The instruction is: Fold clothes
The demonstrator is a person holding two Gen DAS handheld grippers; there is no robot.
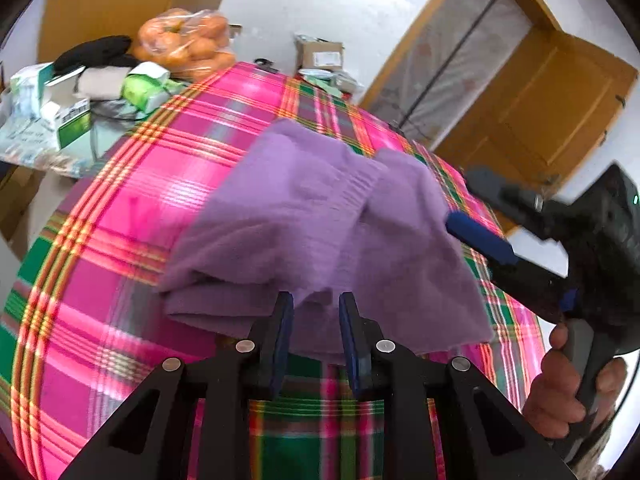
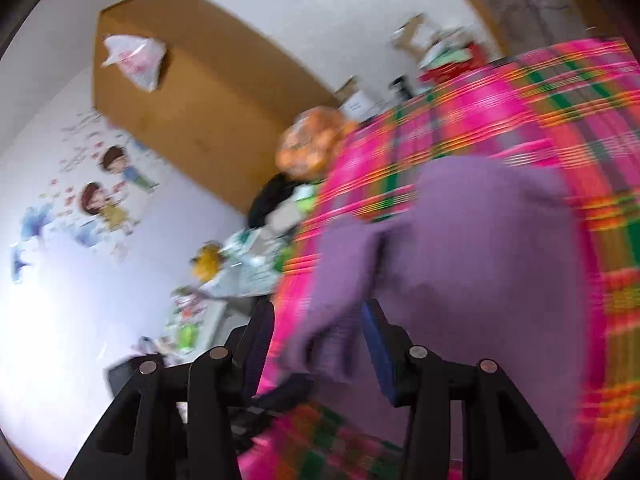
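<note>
Purple knit garment (image 1: 320, 216) rumpled, partly folded; both grippers' fingers spread, garment edge between.

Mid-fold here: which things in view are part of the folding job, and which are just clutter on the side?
Job:
purple garment, partly folded
plaid cloth under it
left gripper, open at the near edge
right gripper, open around a bunched edge

Lying about:
bag of oranges
boxes and packets
black item
cardboard parcel

black tongs (image 1: 316, 312) with blue pads (image 1: 285, 336), silver screws (image 1: 245, 346), perhaps a grey handle (image 1: 588, 356)
</note>
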